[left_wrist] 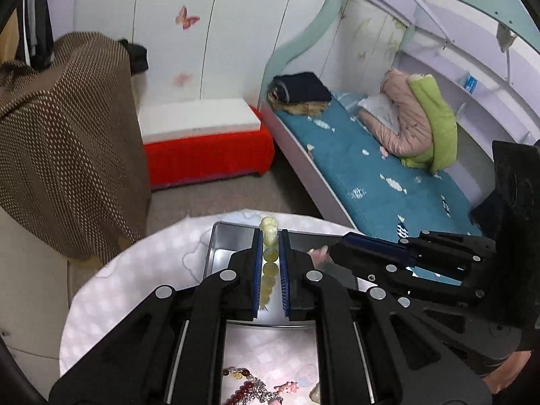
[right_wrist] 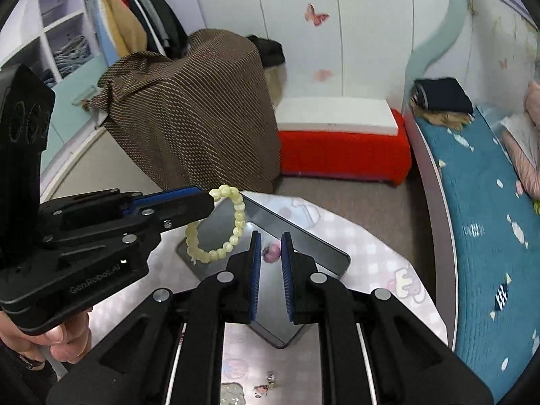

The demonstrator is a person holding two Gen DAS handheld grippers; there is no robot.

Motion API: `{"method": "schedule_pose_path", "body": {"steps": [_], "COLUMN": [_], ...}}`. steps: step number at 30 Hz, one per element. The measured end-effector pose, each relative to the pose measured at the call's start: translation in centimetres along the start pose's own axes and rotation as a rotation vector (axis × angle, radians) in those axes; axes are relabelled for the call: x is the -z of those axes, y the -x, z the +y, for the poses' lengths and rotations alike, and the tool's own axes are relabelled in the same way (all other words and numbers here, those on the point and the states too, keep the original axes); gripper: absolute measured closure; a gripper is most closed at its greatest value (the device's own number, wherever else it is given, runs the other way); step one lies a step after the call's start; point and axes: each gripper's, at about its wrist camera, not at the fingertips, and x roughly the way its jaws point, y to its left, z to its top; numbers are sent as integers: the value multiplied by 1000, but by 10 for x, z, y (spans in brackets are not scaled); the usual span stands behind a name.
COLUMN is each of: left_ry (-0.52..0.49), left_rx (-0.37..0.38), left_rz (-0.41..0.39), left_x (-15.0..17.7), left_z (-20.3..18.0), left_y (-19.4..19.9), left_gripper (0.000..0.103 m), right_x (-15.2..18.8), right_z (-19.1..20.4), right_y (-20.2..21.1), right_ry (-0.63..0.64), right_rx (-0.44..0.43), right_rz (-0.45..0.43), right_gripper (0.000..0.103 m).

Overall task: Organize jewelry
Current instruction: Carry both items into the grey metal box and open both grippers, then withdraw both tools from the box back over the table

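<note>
Bedroom setting: we see a round table [right_wrist: 368,253] with a pale checked cloth, a red bench [right_wrist: 341,148] against the white wardrobe wall, a brown dotted cover [right_wrist: 199,108] draped over furniture, and a bed with a teal sheet [left_wrist: 368,168]. On the table sits a shallow metal tin [right_wrist: 303,236], its open interior facing up.

We find the left gripper [right_wrist: 211,200] clenched on a pale yellow-green bead bracelet [right_wrist: 216,226]; in the right wrist view the loop hangs from the fingertips above the tin's left part, and we cannot tell whether its lowest beads touch the metal. In the left wrist view the same bracelet [left_wrist: 270,256] appears edge-on between the blue pads [left_wrist: 258,270].

We see the right gripper [right_wrist: 271,239] over the tin with its jaws apart and holding nothing; a small pink bead-like piece [right_wrist: 272,252] lies in the tin, visible through the gap. Near the table's front edge we note more jewelry: a dark red beaded strand with silver chain [left_wrist: 251,391], and small charms [right_wrist: 265,386].
</note>
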Motion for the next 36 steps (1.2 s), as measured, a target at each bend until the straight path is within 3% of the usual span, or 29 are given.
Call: {"method": "schedule_pose_path", "body": {"steps": [2, 3, 4, 5, 7, 8, 9, 10, 11, 23, 36], "left_ry": [-3, -1, 5, 18, 32, 34, 34, 38, 45, 76, 77], "left_rx": [-7, -9, -12, -28, -44, -52, -66, -81, -91, -250, -341], "left_rz": [17, 20, 14, -6, -27, -30, -39, -59, -75, -259, -311], "left_x": [-1, 0, 1, 2, 4, 6, 9, 12, 15, 65, 118], "left_z": [1, 2, 5, 8, 10, 11, 11, 12, 13, 11, -3], "left_y": [-5, -5, -2, 2, 10, 15, 20, 27, 35, 132, 184], "left_gripper": [88, 68, 55, 33, 26, 21, 14, 11, 11, 6, 6], "right_x": [1, 3, 4, 5, 7, 9, 10, 10, 12, 36, 73], "right_z": [-2, -3, -3, -3, -4, -4, -5, -5, -4, 14, 34], "right_y": [-4, -5, -4, -3, 2, 6, 9, 12, 20, 71, 128], "right_ry": [-16, -24, -28, -34, -46, -51, -57, -62, -62, -83, -79], "right_rx": [-2, 0, 0, 1, 5, 8, 15, 26, 53, 149, 143], "right_rz": [19, 23, 23, 21, 10, 1, -11, -25, -56, -188, -278], "right_gripper": [89, 87, 85, 79, 67, 49, 24, 16, 7, 7, 7]}}
